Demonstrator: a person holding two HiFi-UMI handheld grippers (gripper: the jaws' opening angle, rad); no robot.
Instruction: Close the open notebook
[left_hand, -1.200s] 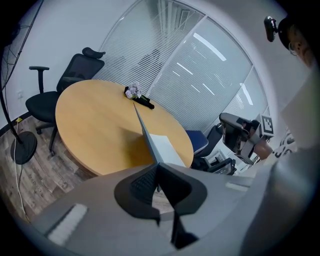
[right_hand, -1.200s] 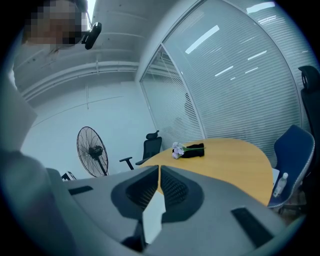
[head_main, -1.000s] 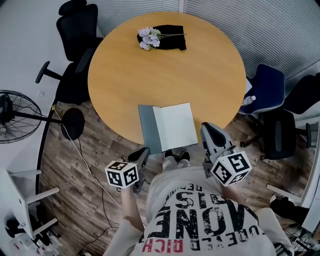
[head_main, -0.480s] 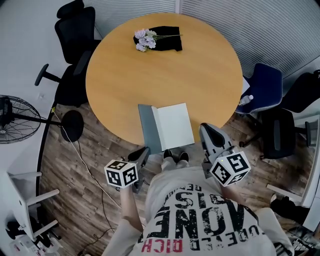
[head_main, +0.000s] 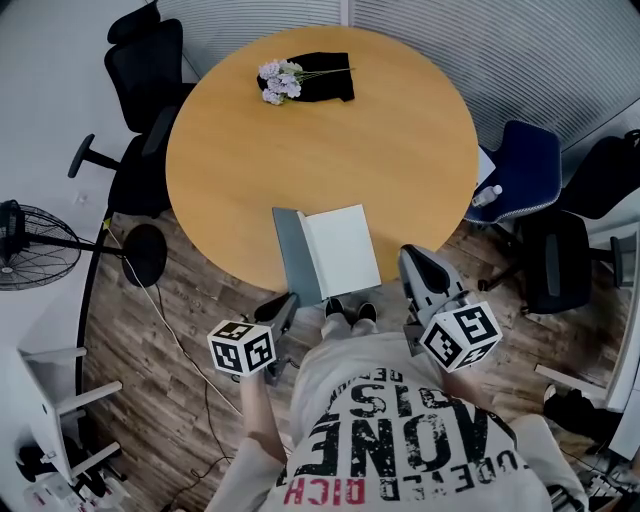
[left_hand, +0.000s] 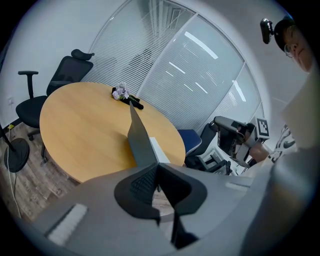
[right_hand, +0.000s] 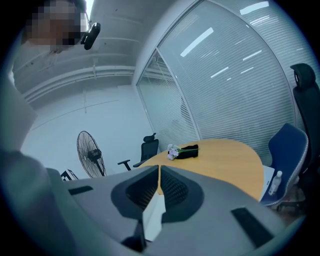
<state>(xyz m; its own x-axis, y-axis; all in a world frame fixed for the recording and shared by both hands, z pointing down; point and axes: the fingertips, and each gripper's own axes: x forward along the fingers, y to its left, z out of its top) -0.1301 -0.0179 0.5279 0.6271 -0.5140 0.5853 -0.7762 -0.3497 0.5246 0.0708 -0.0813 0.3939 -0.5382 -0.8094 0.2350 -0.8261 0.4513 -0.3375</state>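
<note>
The open notebook (head_main: 325, 252) lies at the near edge of the round wooden table (head_main: 320, 150), its grey cover (head_main: 293, 255) on the left and a white page (head_main: 342, 250) on the right. My left gripper (head_main: 290, 300) hangs shut just below the table's edge, short of the cover's near corner. My right gripper (head_main: 412, 256) is shut too, off the table to the right of the page. In the left gripper view the shut left gripper (left_hand: 158, 165) points at the cover (left_hand: 140, 137), which tilts upward. In the right gripper view the right gripper (right_hand: 159, 167) has its tips together, with the white page (right_hand: 154, 214) behind them.
A bunch of pale flowers (head_main: 275, 80) lies on a black cloth (head_main: 325, 75) at the table's far side. Black office chairs (head_main: 145, 90) stand at the left, with a blue chair (head_main: 520, 165) and a bottle (head_main: 487, 195) at the right. A fan (head_main: 30, 240) is at far left.
The table and notebook have drifted slightly left and up in the head view. Both grippers keep nearly the same place in the picture and stay shut.
</note>
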